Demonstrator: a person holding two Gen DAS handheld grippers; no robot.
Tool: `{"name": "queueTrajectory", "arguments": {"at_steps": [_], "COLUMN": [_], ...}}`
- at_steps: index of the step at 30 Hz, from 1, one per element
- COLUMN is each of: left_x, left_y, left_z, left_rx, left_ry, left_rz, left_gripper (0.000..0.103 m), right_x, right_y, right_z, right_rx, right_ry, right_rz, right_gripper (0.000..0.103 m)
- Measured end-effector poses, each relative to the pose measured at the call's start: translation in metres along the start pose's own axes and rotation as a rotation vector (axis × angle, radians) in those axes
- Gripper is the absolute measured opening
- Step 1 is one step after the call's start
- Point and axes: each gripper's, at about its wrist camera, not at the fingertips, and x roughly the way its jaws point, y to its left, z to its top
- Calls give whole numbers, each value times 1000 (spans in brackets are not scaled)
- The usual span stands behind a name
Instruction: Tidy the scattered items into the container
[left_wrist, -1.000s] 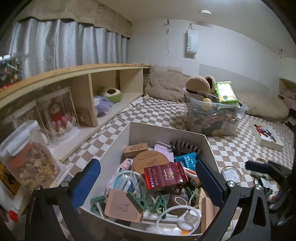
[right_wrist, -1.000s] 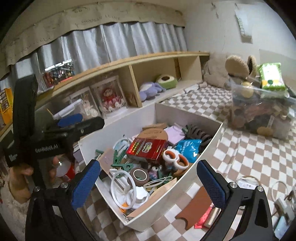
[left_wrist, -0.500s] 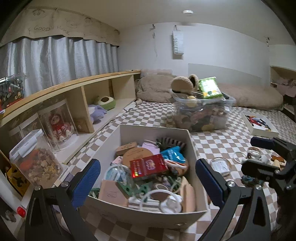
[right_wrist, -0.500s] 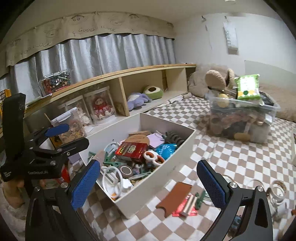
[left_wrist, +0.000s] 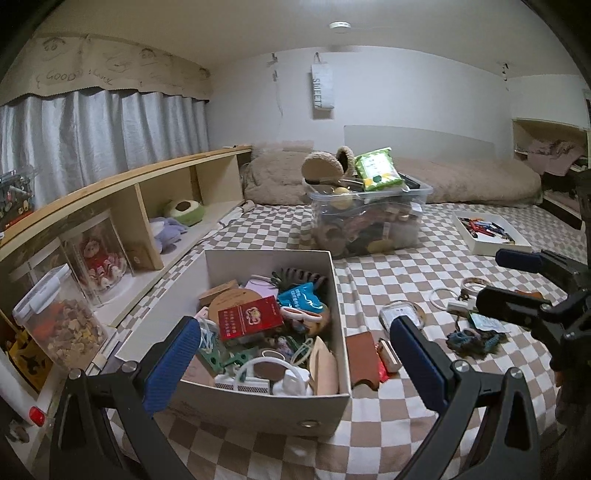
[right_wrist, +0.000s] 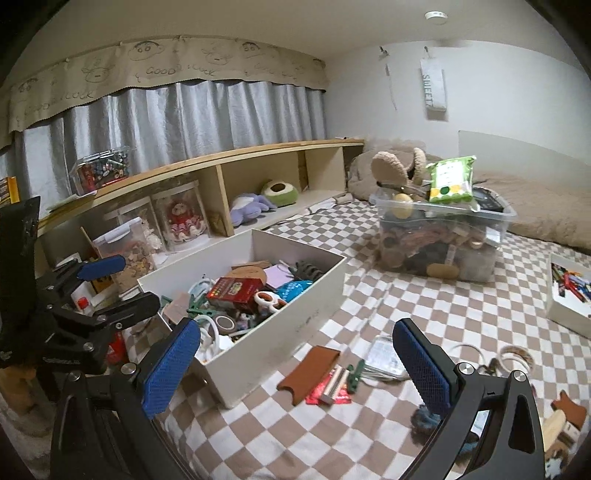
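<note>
Checkered brown-and-white bedding (right_wrist: 424, 302) is carrying everything: both tongs, left (left_wrist: 295, 362) and right (right_wrist: 295, 365), are hanging spread and empty; a flat brown leather sleeve (right_wrist: 308, 371) is lying just ahead of the right tongs, its long axis slanting toward the white cardboard box (right_wrist: 280, 332) beyond-left.

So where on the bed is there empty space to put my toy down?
Bare checkered cover lies between the white box and the clear tub, and also in front of the white box. It is crowded beside the box, around the brown pouch, and further right by the rings. The box itself is full.
</note>
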Motion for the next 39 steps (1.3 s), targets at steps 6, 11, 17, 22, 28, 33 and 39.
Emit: {"name": "queueTrajectory", "arguments": {"at_steps": [6,11,17,22,28,33,39], "left_x": [-13,-20,-26,-27,-29,-32,-28], "left_y": [-8,-13,-16,-18,-19,-16,-7], "left_z": [-3,-6,-9,-10,-12,-11,-11], "left_rx": [1,4,14,14,10,-7,-39], "left_ry": [0,4,4,4,7,-6,9], "left_rz": [-31,-40,-51,-51,-49,-51,-37], "left_gripper": [103,103,103,103,103,103,103], "right_x": [-12,-17,-20,-23,-24,-24,-24], "right_y": [-3,-1,0,1,2,2,2], "right_z": [-6,-11,-14,-16,-16,-16,-16], "right_rx": [4,-10,-12,-15,-18,-20,-27], "right_ry": [-11,-11,-13,-12,-8,-7,-4], "right_rz": [-16,-37,-44,-51,-54,-50,-48], "right_gripper": [103,103,103,103,103,103,103]}}
